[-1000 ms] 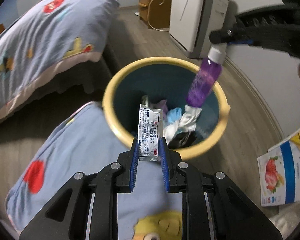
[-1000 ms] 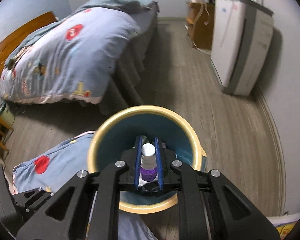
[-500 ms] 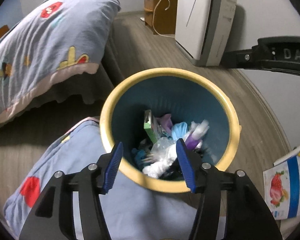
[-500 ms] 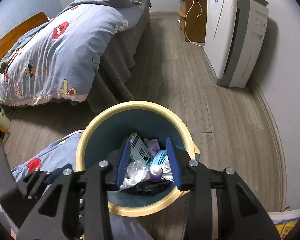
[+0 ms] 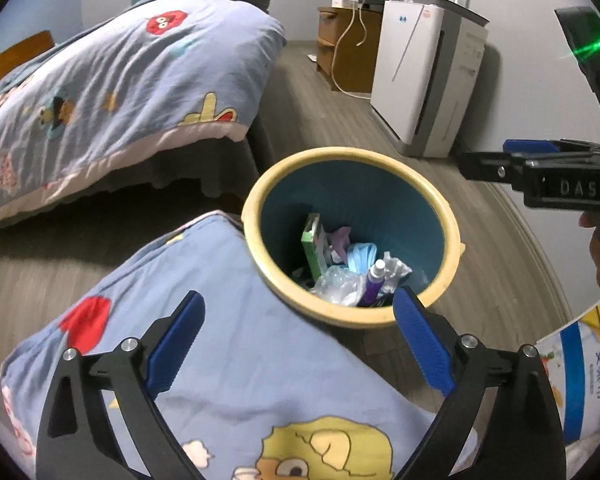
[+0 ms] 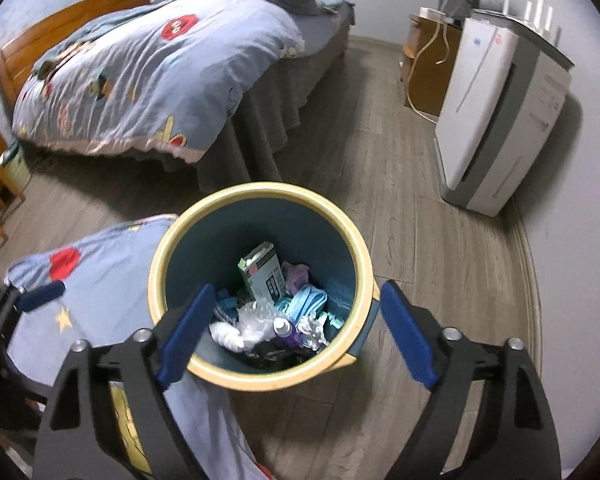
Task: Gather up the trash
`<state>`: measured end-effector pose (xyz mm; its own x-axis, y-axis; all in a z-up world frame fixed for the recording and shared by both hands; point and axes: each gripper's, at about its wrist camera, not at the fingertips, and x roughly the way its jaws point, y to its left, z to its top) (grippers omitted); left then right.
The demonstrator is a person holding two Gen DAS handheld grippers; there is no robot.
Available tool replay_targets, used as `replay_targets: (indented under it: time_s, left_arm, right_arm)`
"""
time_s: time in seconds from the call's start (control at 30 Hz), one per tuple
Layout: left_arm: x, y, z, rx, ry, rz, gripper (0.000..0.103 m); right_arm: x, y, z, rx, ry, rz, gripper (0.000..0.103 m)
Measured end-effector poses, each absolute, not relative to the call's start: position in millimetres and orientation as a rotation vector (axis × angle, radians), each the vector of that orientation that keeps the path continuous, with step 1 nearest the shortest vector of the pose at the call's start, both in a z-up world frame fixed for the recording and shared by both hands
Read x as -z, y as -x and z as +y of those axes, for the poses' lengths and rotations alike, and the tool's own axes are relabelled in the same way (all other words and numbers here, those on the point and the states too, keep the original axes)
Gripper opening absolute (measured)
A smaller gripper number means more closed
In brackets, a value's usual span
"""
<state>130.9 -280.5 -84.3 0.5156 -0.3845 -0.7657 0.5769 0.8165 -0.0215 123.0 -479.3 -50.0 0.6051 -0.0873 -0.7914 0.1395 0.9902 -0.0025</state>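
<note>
Both hand-held grippers, left (image 5: 298,344) and right (image 6: 296,332), gape above the trash bin (image 6: 180,236).

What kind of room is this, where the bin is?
It looks like a bedroom. There is a bed with a cartoon quilt, a small wooden cabinet against the far wall, and a wood floor. The bin stands on that floor near the bed.

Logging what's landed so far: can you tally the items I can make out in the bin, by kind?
In the trash bin, as far as visible:
Green carton: 1
Purple bottle: 1
Clear plastic wrap: 1
Blue face mask: 1
Crumpled white tissue: 1
Total: 5 identifiable; more scraps lie underneath, too jumbled to count.
</note>
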Motion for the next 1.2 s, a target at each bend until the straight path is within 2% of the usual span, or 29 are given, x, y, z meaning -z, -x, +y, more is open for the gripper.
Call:
replay_targets:
  time_s: [0.13, 1.2]
  left_arm:
    - [86, -124, -277, 0.565, -0.269, 0.856, 0.095]
    - [83, -106, -287, 0.570, -0.313, 0.802, 0.095]
  right_arm:
    - [53, -119, -474, 0.118, -0.019, 0.941, 0.097]
    - [52, -111, -480, 0.141, -0.011, 0.952, 0.097]
